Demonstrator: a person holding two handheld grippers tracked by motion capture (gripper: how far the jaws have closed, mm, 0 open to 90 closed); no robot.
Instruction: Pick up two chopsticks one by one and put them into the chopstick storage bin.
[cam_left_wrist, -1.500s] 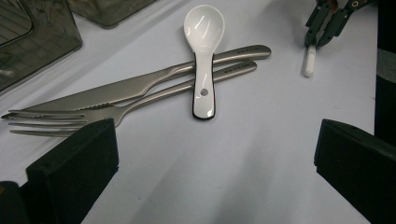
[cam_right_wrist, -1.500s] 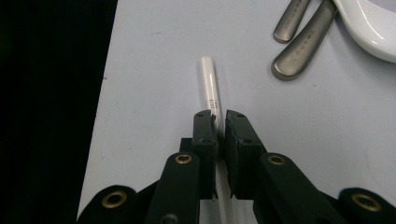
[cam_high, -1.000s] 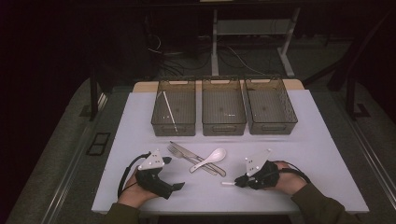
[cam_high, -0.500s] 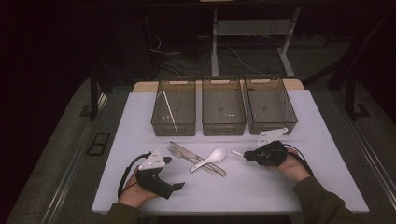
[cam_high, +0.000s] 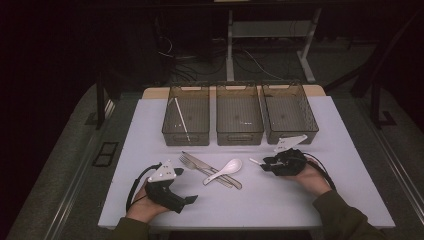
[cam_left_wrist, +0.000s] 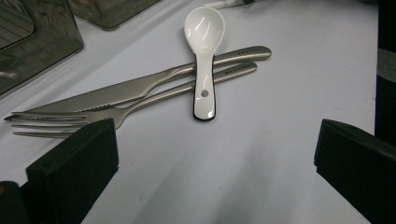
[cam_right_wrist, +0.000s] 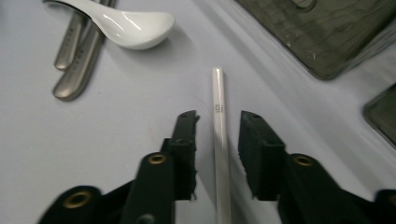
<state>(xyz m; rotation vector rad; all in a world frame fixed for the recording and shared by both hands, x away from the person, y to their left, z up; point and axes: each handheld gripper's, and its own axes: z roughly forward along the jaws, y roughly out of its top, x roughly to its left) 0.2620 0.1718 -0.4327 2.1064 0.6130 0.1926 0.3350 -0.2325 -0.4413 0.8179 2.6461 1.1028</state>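
On a white table (cam_high: 280, 210), the right gripper (cam_high: 264, 165) sits near the right bin (cam_high: 291, 112), its jaws parted on either side of a white chopstick (cam_right_wrist: 218, 140) that lies on the tabletop between them; the jaws have just been opening, and in the right gripper view the pads stand clear of the stick on both sides. The chopstick's tip (cam_high: 255, 161) pokes out to the left of the gripper, just right of the white ceramic spoon (cam_high: 225, 171).

The spoon rests across the handles of a steel knife (cam_left_wrist: 140, 88) and a steel fork (cam_left_wrist: 93, 114), which lie side by side at the middle of the table. The left gripper (cam_high: 186, 186) rests at the near left in the person's hand, jaws wide apart and holding nothing, aimed at the cutlery.

Three smoky transparent bins stand in a row at the far side; the left bin (cam_high: 186, 117) holds another white chopstick (cam_high: 180, 119), leaning lengthwise. The middle bin (cam_high: 239, 116) stands between the two.
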